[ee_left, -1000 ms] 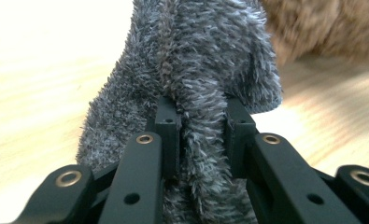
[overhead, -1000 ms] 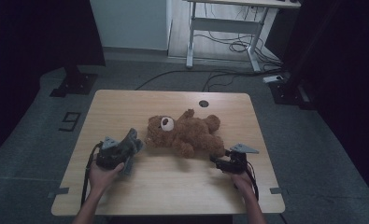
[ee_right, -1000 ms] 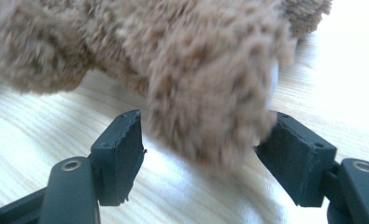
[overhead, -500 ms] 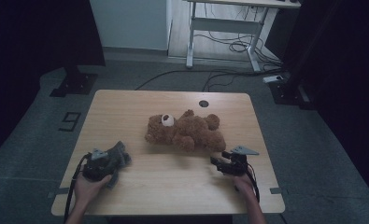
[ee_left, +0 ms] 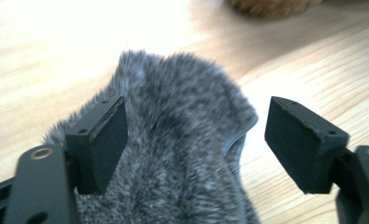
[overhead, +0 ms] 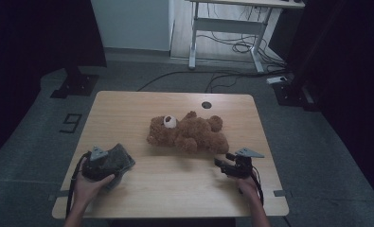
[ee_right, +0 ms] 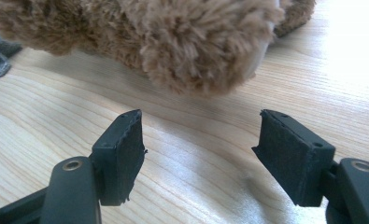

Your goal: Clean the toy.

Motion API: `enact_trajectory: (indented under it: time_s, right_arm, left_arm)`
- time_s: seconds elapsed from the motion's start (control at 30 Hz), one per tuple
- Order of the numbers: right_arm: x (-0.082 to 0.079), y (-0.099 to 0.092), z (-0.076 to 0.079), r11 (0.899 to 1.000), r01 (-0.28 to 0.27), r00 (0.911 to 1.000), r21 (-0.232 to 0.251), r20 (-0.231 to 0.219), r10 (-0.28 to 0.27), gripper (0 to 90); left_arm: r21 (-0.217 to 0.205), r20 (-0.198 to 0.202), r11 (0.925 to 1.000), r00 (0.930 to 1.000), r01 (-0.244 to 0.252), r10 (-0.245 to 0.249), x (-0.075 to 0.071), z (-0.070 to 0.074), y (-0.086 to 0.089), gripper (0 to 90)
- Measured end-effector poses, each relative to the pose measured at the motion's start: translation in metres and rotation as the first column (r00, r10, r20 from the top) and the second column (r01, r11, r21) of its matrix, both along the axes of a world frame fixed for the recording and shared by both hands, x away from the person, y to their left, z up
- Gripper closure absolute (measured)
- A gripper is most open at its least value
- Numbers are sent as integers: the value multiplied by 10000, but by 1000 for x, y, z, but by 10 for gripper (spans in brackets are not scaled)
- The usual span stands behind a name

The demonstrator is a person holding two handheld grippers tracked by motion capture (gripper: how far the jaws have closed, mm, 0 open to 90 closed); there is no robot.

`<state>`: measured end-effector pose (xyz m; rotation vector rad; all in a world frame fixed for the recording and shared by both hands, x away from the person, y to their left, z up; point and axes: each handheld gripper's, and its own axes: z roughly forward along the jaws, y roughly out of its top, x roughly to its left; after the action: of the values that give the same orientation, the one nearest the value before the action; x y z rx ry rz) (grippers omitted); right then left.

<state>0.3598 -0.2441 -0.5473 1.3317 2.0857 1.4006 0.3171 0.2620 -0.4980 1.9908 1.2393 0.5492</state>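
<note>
The left gripper (ee_left: pixel 191 140) has just been opening its jaws, which stand apart around a grey furry cloth (ee_left: pixel 182 154) near the table's (overhead: pixel 142 106) front left corner. The right gripper (ee_right: pixel 198 156), jaws apart and empty, faces the brown teddy bear (overhead: pixel 187 135) at mid-table. A "9" (overhead: pixel 71 123) marks the floor.

Fuzzy grey cloth (ee_left: pixel 182 154), matt wooden table (overhead: pixel 175 189)

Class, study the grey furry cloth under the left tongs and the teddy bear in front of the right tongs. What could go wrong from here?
1. The left tongs have just been opening, yet the grey furry cloth lies against one pad; it may snag and drag along when they lift.
2. The open right tongs point at the teddy bear; a shallow pinch may catch only fur and slip.
</note>
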Motion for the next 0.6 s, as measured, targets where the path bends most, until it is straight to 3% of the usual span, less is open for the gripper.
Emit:
enact_trajectory:
  time_s: [0.13, 0.23, 0.6]
  right_arm:
    - [-2, 0, 2, 10000, -75, 10000, 22, 58, 75, 306]
    - [-3, -2, 2, 9998, 21, 10000, 188, 62, -22, 306]
    - [-13, -2, 1, 9994, -75, 9998, 334, 200, 68, 301]
  left_arm:
    - [-233, 360, 9992, 9988, 338, -330, -5, 9, -9, 167]
    - [-603, 633, 9975, 9974, 380, -341, -10, 14, -14, 201]
    - [-902, 411, 9909, 9945, 996, -962, -18, 14, -46, 214]
